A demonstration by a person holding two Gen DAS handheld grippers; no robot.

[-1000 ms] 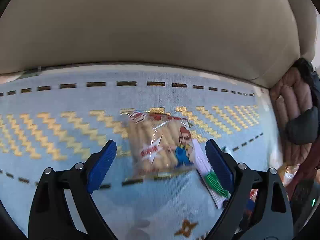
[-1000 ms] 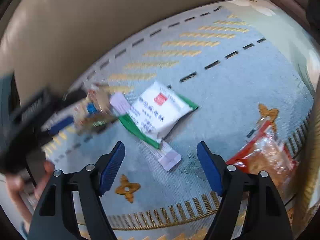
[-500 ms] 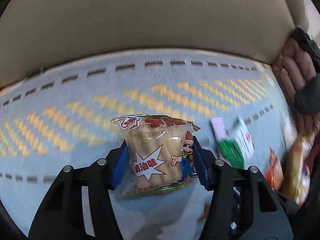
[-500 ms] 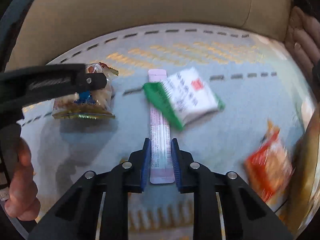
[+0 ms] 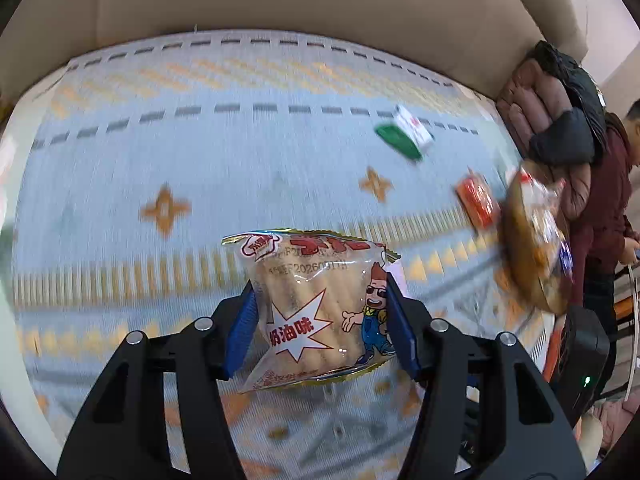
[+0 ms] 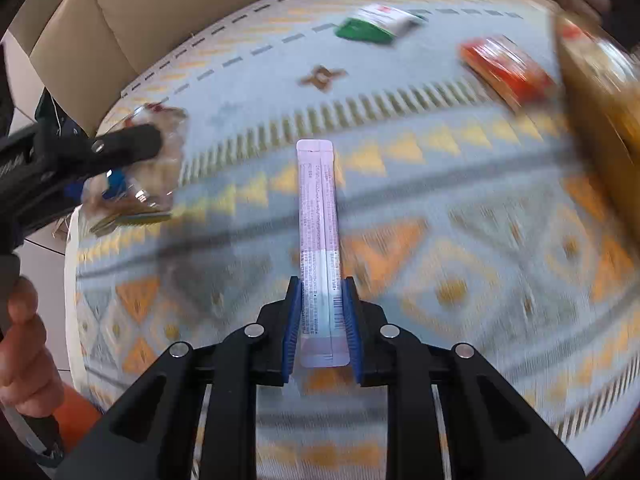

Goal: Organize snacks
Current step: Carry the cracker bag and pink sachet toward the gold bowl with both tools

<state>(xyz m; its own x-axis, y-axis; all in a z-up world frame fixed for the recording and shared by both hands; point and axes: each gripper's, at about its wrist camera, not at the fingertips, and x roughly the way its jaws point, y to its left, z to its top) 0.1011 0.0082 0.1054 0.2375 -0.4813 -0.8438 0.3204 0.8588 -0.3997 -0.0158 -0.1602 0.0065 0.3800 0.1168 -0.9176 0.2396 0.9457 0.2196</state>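
Snacks held: the left gripper [image 5: 320,320] has its fingers closed on a biscuit bag [image 5: 316,308]; the right gripper [image 6: 322,320] has its fingers closed on a pink stick pack [image 6: 320,232].
Long way: the stick pack points straight out from the fingers, held by its near end.
Where: both snacks are up above the patterned rug [image 5: 200,160].
Left behind: a green and white packet [image 6: 374,24] and a red packet [image 6: 506,66] lie far ahead on the rug.
Right side: an orange-brown bag [image 5: 534,236], blurry.
In the way: nothing I can see.
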